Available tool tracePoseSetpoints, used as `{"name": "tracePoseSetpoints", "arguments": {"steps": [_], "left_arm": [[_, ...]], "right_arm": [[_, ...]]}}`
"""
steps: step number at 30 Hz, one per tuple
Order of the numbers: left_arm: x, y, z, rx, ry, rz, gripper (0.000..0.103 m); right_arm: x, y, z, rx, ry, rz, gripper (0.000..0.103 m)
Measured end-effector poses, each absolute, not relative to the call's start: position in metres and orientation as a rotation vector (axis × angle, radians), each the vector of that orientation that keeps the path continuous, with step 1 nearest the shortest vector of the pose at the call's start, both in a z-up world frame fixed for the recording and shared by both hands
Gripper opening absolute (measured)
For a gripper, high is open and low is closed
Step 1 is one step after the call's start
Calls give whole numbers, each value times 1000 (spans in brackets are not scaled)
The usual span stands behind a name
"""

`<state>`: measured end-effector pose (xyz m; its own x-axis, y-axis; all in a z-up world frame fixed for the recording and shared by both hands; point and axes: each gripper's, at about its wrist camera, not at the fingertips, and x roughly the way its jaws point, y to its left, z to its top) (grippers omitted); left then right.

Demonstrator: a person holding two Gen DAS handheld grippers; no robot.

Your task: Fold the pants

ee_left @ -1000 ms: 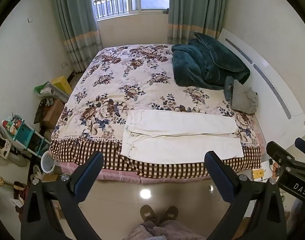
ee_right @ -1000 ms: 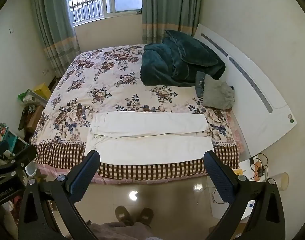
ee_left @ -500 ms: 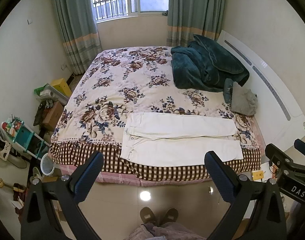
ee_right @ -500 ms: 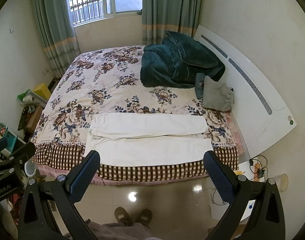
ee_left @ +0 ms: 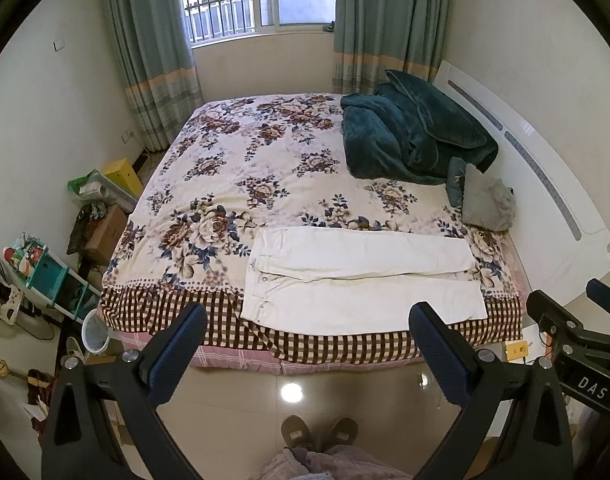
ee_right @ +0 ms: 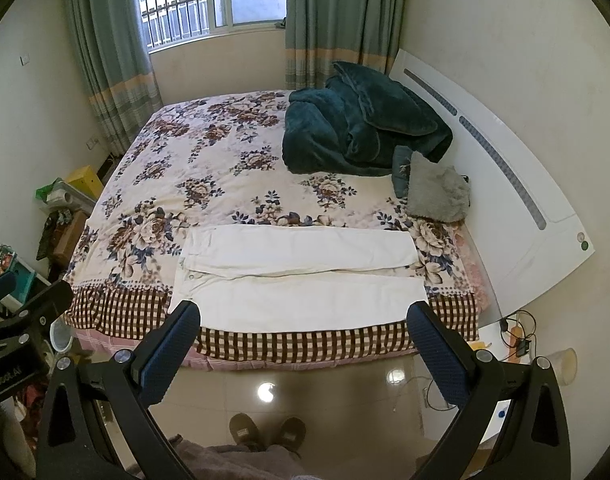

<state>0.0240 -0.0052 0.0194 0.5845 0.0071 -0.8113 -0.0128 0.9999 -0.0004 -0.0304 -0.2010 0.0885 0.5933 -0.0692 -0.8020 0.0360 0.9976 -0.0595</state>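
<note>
White pants [ee_left: 361, 276] lie flat along the near edge of the floral bed [ee_left: 241, 184], waist to the left, both legs stretched to the right side by side. They also show in the right wrist view [ee_right: 301, 276]. My left gripper [ee_left: 307, 330] is open and empty, held above the floor short of the bed edge. My right gripper [ee_right: 305, 328] is open and empty at about the same distance from the bed. Each gripper shows at the edge of the other's view.
A dark green blanket [ee_left: 413, 140] and a grey cushion [ee_left: 487, 204] lie at the far right of the bed by the white headboard [ee_left: 545, 184]. Shelves, boxes and clutter [ee_left: 45, 268] stand left of the bed. Tiled floor and my slippers [ee_left: 319, 436] are below.
Both grippers have drifted slightly back and up from the bed, so the bed sits a little lower in view. The pants have not moved.
</note>
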Motion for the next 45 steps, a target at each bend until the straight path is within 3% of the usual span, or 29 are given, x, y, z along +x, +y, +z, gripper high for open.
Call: {"name": "tracePoseSetpoints", "arguments": {"steps": [45], "left_arm": [[32,-8,20,-12,932,-1,103]], "right_arm": [[-28,-209,90,-33,933,-73,103]]}}
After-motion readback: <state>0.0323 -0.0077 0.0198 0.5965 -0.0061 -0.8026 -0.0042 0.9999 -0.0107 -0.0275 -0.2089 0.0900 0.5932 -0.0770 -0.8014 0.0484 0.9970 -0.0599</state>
